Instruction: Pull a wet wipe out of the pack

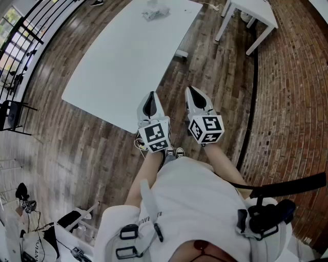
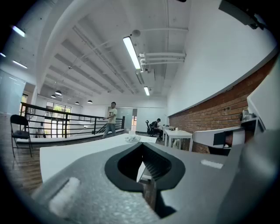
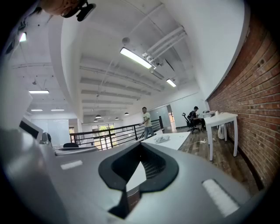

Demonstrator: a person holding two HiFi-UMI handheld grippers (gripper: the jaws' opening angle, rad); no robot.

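The wet wipe pack [image 1: 155,11] lies crumpled at the far end of a long white table [image 1: 118,66], well ahead of both grippers. It shows small in the left gripper view [image 2: 132,138] and in the right gripper view [image 3: 162,139]. My left gripper [image 1: 149,101] hangs over the table's near corner, its jaws together and nothing between them [image 2: 141,149]. My right gripper [image 1: 193,95] is held beside it over the wood floor, shut and empty too [image 3: 140,148]. Both point forward, about level.
A second white table [image 1: 253,13] stands at the far right, next to a brick wall [image 1: 297,102]. A black railing [image 1: 20,41] and a black chair [image 1: 10,115] are at the left. One person walks [image 2: 112,114] and another sits [image 2: 154,127] far beyond the table.
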